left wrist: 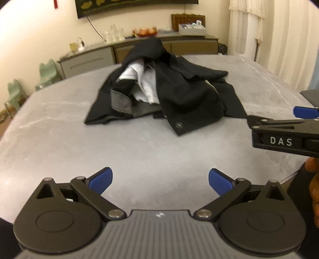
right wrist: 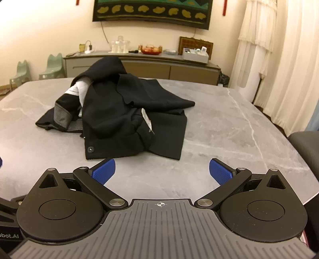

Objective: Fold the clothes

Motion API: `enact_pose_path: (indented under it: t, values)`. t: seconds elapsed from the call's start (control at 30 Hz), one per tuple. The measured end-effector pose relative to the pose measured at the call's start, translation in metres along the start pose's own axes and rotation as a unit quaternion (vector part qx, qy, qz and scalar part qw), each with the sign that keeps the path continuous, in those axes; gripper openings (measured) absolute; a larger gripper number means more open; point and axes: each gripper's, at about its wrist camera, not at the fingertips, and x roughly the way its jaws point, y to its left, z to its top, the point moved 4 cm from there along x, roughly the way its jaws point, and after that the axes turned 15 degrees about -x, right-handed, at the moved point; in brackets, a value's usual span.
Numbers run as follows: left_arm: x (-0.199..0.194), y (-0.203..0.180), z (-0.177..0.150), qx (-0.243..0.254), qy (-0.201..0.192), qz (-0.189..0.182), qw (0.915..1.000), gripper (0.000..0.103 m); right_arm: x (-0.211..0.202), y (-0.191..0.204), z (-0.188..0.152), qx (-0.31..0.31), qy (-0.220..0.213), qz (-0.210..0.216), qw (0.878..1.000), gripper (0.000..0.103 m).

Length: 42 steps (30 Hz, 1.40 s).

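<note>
We count two small green chairs [right wrist: 53, 66] at far left against the wall, one behind the other. Next to them is one long sideboard [right wrist: 143, 68] carrying glassware, one red bowl [right wrist: 151, 50] and one white box [right wrist: 195, 54]; the glass pieces are too blurred for us to count. One dark wall hanging [right wrist: 152, 10] is above it, and pale curtains [right wrist: 279, 59] are at far right.

On the one grey marbled table [right wrist: 229, 129] we note one crumpled black garment [right wrist: 127, 111], heaped left of centre, with a white lining or second piece [right wrist: 79, 89] showing in its left opening; we cannot tell which. One grey patterned facing [right wrist: 63, 117] shows at its left edge, one snap button [right wrist: 91, 149] at the near corner, and one white tag [right wrist: 147, 119] near its middle.

Left gripper [left wrist: 160, 180]: two blue fingers [left wrist: 101, 181] spread wide, nothing between them, above bare table short of the garment.

Right gripper [right wrist: 161, 172]: two blue fingers [right wrist: 104, 171] also spread wide, empty, the left one just before the garment's near hem. In the left wrist view it enters from the right edge, held by one hand [left wrist: 313, 179].
</note>
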Motion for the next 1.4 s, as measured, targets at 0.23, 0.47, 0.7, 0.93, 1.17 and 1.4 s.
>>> enact_pose_path:
  t: [0.23,0.47,0.7,0.93,1.17,1.4]
  values:
    - [0.005,-0.001,0.000,0.016,0.002,-0.015,0.9998,0.102,0.009,0.003,0.001,-0.006,0.008,0.005,1.000,0.102]
    - [0.021,0.008,0.016,0.034,-0.008,-0.005,0.9994,0.013,0.026,0.015,0.006,-0.027,0.019,0.029,0.999,0.063]
    - [0.046,0.026,0.055,0.009,-0.022,-0.013,0.9996,0.003,0.054,0.029,0.019,-0.029,0.027,0.085,0.996,0.000]
    - [0.077,0.043,0.128,-0.010,-0.071,0.011,0.9974,0.103,0.075,0.012,0.062,-0.023,-0.005,0.054,0.998,0.094]
    - [0.175,0.042,0.180,-0.013,-0.029,0.029,0.9991,0.098,0.138,0.040,0.095,-0.086,-0.017,0.099,0.991,0.098]
    - [0.189,0.076,0.255,-0.068,-0.079,0.043,0.9936,0.008,0.183,0.026,0.099,-0.057,0.010,0.095,0.994,0.006]
